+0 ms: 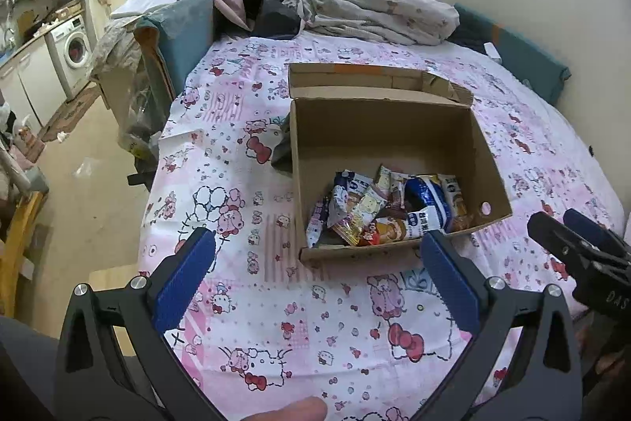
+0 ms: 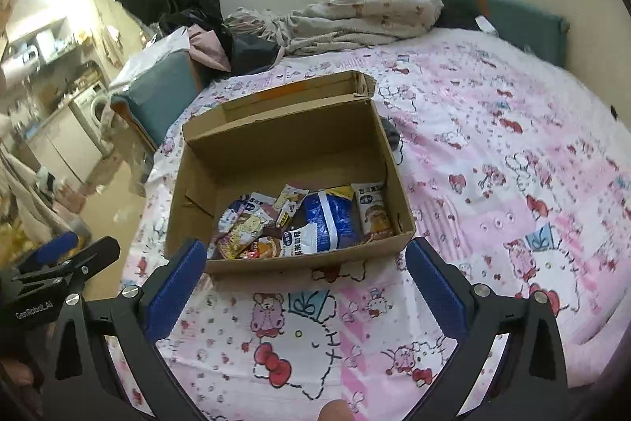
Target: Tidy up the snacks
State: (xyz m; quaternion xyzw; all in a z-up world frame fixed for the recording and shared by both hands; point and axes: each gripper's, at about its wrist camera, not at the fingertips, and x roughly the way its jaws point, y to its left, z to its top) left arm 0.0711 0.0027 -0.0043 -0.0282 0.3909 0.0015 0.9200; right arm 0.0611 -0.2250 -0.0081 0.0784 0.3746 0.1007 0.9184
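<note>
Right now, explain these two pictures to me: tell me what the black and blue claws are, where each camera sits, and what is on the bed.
No robot is here: a person holds a two-finger gripper in each hand, and a fisheye camera on each looks forward along its fingers.

One picture comes from the left gripper, the other from the right gripper. Each shows its own blue pads in front and the other tool at the picture's edge.

Both grippers are open and hold nothing.

Ahead, on the pink cartoon bedsheet, stands an open cardboard box, its lid folded back. Snack packets lie piled in its near end, among them a blue and white packet. A crumpled blanket lies at the bed's far end.
</note>
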